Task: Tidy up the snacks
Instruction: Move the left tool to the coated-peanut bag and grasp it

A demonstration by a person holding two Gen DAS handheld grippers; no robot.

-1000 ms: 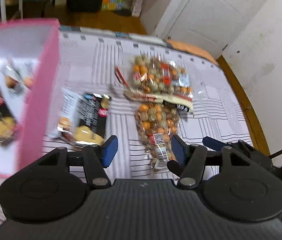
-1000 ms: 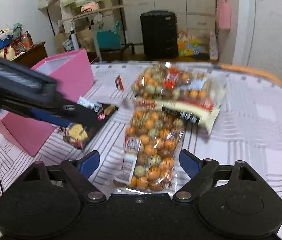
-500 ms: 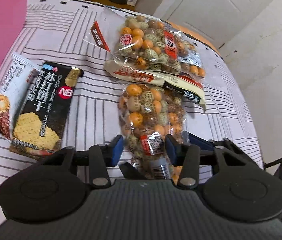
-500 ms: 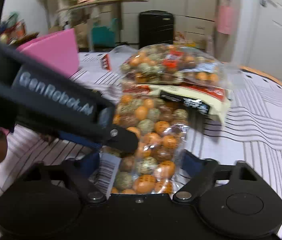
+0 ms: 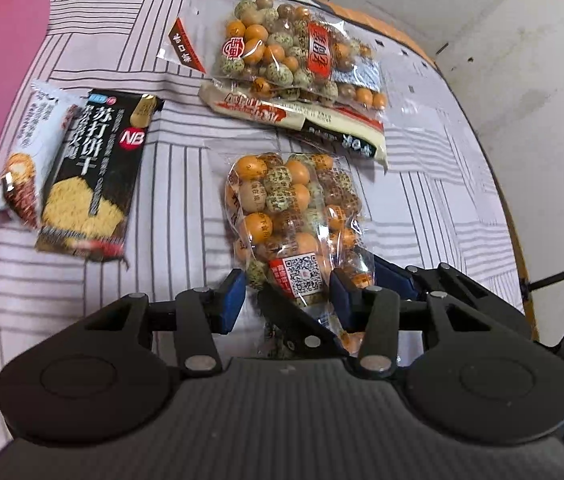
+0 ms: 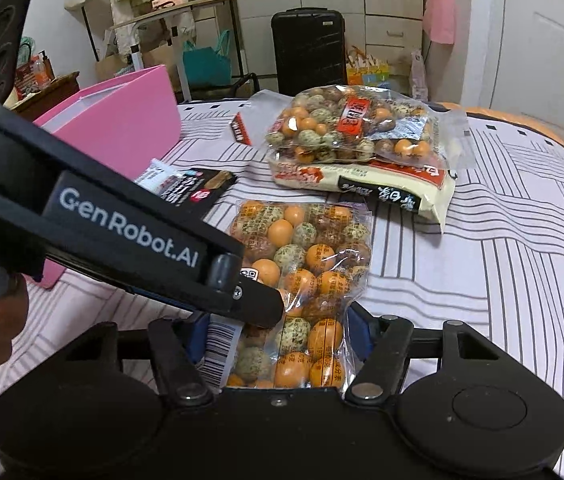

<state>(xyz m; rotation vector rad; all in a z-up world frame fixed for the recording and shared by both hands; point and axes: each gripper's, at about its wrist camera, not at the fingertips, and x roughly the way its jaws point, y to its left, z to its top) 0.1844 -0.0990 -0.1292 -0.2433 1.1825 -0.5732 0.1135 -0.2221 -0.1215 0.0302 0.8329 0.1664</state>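
Two tongs now sit on one target: the near bag of coated nuts, lying flat on the tabletop, label end toward both cameras.

Change over the last second: the left tongs have swung off the pink box and dropped low over the bag's near end, narrowing from wide to about half open. Its pads bracket the QR-label end. The right pad touches plastic; the left pad looks just clear. Not a grip yet, I'd say.

The right tongs have closed in too, going from well clear of the bag to pads against both side edges, with the film bunched between them. Reads as a hold, though the bag isn't lifted.

Problem: the fingers are interleaved. In the right view, one left finger lies across the top of the bag, just ahead of the right pads. Collision or a tug-of-war seems likely if both close.

Untouched:
- far bag, stacked on a cream pack
- cracker pack, overlapping a white pack beside the box

Implication: pick phase, next item chosen, most of the sorting still ahead. One tool should own the grasp and the other back off before the lift to the box.
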